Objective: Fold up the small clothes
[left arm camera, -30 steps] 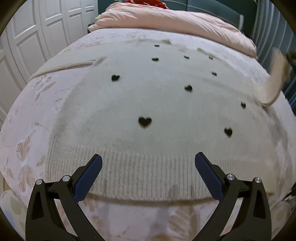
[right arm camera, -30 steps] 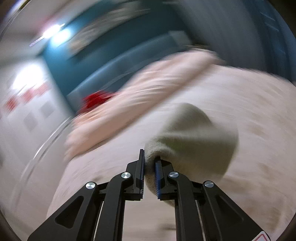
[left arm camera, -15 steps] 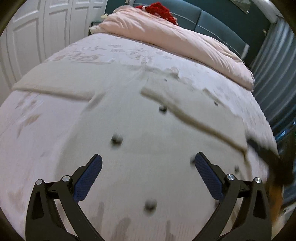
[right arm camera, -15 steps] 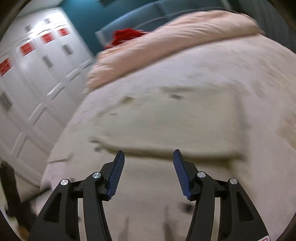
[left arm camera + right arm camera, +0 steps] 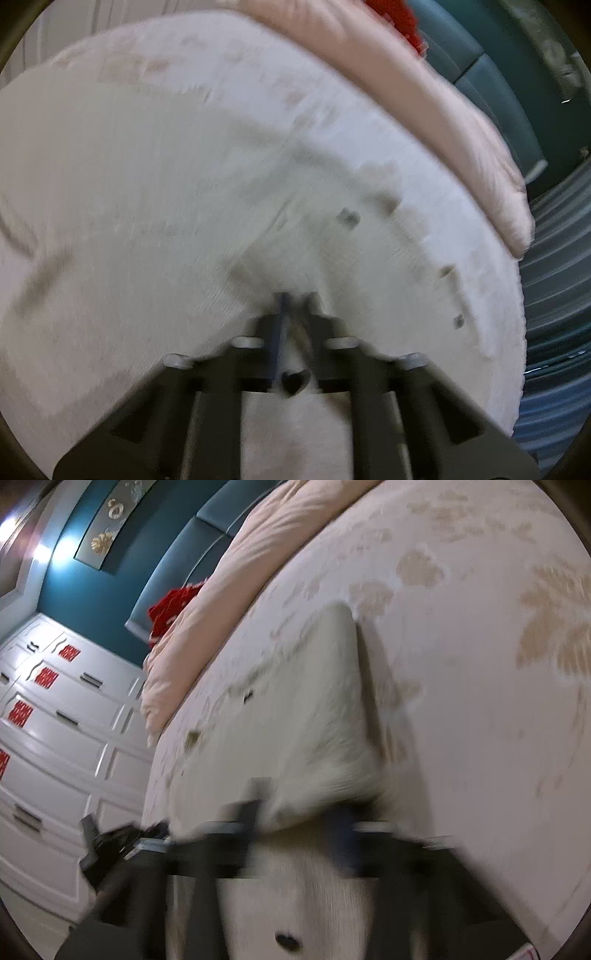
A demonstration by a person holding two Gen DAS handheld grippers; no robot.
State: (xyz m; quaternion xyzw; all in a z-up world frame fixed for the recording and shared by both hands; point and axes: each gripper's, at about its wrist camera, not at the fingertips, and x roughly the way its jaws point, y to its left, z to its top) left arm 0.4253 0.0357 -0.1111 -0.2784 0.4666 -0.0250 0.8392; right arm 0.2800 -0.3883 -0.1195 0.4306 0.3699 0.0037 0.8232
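A cream knit sweater [image 5: 147, 206] with small black hearts lies spread on the bed; both views are blurred. In the left wrist view my left gripper [image 5: 295, 301] is shut on a pinch of the sweater, with a black heart [image 5: 293, 380] showing between the finger bases. In the right wrist view the sweater [image 5: 295, 709] has a fold standing up. My right gripper [image 5: 299, 805] sits around the sweater's near edge, fingers apart with cloth between them; blur hides whether they press it.
The bed has a pale floral cover [image 5: 480, 646]. A pink duvet [image 5: 424, 92] and a red garment [image 5: 173, 605] lie at its head by a teal headboard [image 5: 491, 96]. White wardrobe doors [image 5: 55, 738] stand beside the bed. Grey curtains [image 5: 561, 295] hang at right.
My left gripper has gone from wide open to shut on the sweater. My right gripper, which let go of the sleeve half a second ago, has dropped onto the sweater's edge.
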